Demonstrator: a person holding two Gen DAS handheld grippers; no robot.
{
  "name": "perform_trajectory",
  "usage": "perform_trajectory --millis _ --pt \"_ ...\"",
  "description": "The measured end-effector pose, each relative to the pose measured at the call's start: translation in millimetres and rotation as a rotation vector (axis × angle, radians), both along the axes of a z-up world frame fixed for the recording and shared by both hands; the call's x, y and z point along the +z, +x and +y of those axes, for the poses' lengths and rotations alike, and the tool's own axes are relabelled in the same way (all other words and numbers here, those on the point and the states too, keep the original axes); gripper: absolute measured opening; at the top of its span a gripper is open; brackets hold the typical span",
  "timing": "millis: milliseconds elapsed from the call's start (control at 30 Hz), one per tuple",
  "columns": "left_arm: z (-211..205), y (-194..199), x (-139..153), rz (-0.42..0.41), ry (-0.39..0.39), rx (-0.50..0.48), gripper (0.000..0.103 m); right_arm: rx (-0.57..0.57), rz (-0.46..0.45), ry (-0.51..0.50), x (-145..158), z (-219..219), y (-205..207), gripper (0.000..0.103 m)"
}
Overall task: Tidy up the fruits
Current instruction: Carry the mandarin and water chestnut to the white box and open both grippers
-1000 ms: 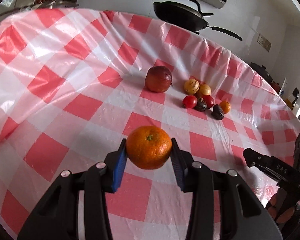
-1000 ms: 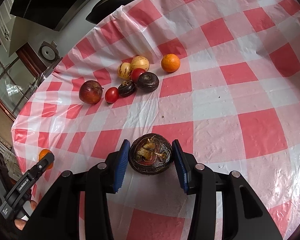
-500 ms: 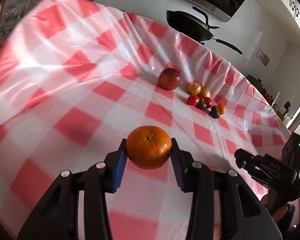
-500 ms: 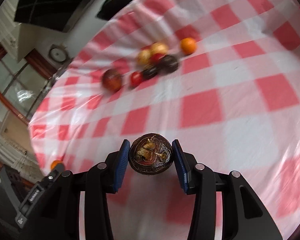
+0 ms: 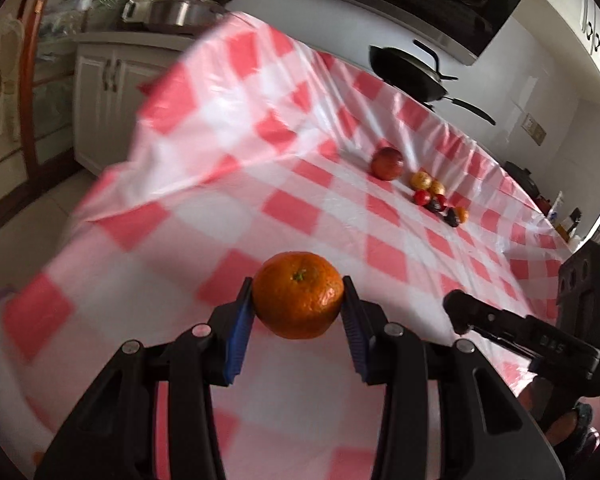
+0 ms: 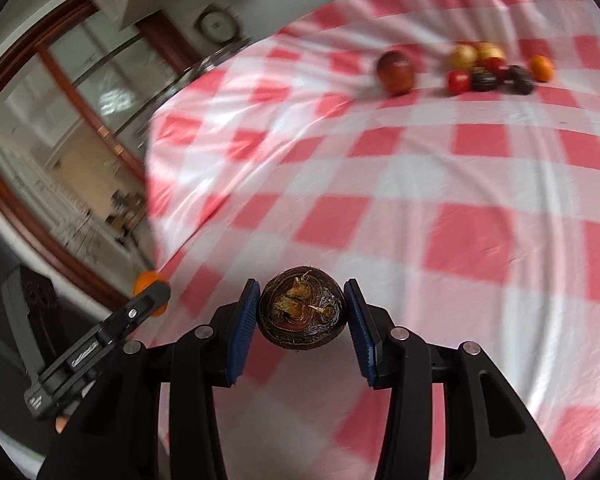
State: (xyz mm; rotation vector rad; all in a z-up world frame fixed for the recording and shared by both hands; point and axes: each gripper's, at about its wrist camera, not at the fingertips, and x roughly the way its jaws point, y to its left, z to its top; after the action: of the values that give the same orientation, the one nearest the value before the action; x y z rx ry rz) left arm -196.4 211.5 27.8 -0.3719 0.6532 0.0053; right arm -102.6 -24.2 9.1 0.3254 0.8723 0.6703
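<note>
My left gripper (image 5: 298, 300) is shut on an orange mandarin (image 5: 298, 295), held above the red-and-white checked tablecloth (image 5: 260, 184). My right gripper (image 6: 302, 310) is shut on a dark brown round fruit (image 6: 302, 307) with a dried yellowish top. Far off on the cloth lies a cluster of fruits: a red apple (image 5: 387, 163) (image 6: 396, 70), two yellowish fruits (image 6: 464, 55), red tomatoes (image 6: 458, 82), dark fruits (image 6: 520, 79) and a small orange one (image 6: 541, 68). The other gripper shows at the edge of each view, the right one (image 5: 540, 336) and the left one (image 6: 100, 340).
A black frying pan (image 5: 408, 76) sits beyond the table's far edge. White cabinets (image 5: 108, 92) and metal pots (image 5: 176, 10) stand at the left. The cloth's left corner drops to the floor (image 5: 28, 224). A wooden-framed glass door (image 6: 60, 128) is left of the table.
Both grippers have pulled back from the fruit cluster, which now looks smaller and farther away. The table's edge, cabinets and door have come into view. Both fruits stay gripped.
</note>
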Motion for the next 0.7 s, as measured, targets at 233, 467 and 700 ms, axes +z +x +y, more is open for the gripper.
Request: perform_trajectory --millis 233,467,700 --pt "52 -52 -8 0.031 0.025 0.11 0.042 0.195 -0.094 -0.066 6 68 -45 0.044" --pt "115 -130 -22 -0.006 0.038 0.324 0.042 0.45 -0.195 -0.14 9 138 -108 0.044" --pt "168 -182 -68 0.112 -0.008 0.51 0.042 0.797 -0.308 -0.316 -23 217 -197 0.044"
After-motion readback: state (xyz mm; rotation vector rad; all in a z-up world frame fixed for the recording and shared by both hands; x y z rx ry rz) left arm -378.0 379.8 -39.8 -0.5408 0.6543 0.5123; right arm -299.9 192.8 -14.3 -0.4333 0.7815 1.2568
